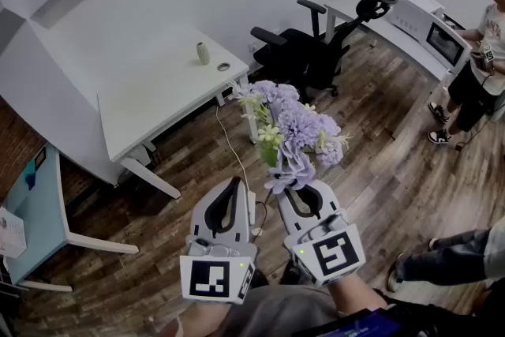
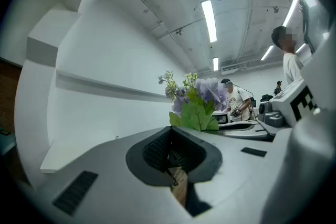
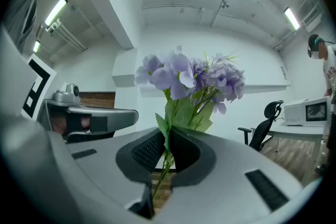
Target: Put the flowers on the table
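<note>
Flowers: a bunch of purple flowers [image 1: 296,130] with green leaves, carried in the air over the wooden floor and not yet on the table.
Right gripper: the right gripper [image 1: 304,189] pinches the thin stems [image 3: 163,168] low down, its jaws drawn narrow around them; the blooms stand up above the jaws in the right gripper view.
Left gripper: the left gripper [image 1: 230,185] is just beside the right one, its jaws drawn together with nothing between them.
Table: the white table [image 1: 158,95] is well apart from the bunch, ahead and to the left, with a small bottle [image 1: 203,53] near its far edge.
Progress: by my reading, the carry is under way and the set-down remains.
Risk, grip: the stems are slim and the head looks heavy, so the bunch may swivel or slide out of the pinch if the hand swings fast.
Risk, path: a cable [image 1: 233,150] runs across the floor between the person and the table; a foot could catch it.
Risk, snag: the black chair [image 1: 308,51] is near the table's corner, and the blooms could brush it.
Risk, set-down: coming in too far back could knock the bottle, and letting go too near an edge could let the bunch roll off.
</note>
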{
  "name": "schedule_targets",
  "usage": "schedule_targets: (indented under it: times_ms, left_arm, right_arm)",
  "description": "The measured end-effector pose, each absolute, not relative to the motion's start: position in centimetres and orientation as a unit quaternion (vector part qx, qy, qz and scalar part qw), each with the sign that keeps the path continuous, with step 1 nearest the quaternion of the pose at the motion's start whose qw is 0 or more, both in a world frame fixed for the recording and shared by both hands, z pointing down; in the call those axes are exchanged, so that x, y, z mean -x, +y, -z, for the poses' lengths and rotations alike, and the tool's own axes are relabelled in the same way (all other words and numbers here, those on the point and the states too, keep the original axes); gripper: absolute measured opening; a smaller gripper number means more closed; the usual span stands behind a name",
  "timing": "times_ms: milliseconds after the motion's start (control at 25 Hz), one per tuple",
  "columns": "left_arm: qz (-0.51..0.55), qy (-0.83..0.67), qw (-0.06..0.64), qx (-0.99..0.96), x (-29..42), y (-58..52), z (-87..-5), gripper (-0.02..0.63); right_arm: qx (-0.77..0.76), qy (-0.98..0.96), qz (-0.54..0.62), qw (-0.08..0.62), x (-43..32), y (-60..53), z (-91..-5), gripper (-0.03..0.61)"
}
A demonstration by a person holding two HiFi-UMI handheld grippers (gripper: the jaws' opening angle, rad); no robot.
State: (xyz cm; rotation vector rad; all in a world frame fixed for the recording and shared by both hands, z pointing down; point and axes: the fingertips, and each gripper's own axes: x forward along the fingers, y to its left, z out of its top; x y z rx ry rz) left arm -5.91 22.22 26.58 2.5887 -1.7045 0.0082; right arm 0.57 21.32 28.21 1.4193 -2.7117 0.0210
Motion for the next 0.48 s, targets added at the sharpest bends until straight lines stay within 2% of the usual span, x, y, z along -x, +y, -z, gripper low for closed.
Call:
schedule_targets:
  times_ms: [320,480]
  left_arm:
    - [-0.011,-0.550,0.021,-0.835,2.5,22.3,-27.1,0.008]
    - [-0.017,-0.546,0.029,-0.837,4.3,22.1,-28.3,0.008]
  right_arm:
    - [-0.465,-0.884,-0.014,0.038,-4.2,21.3,-28.4,0.032]
    - [-0.470,-0.882,-0.016,0.032,-2.5,20.8,-29.0,0.032]
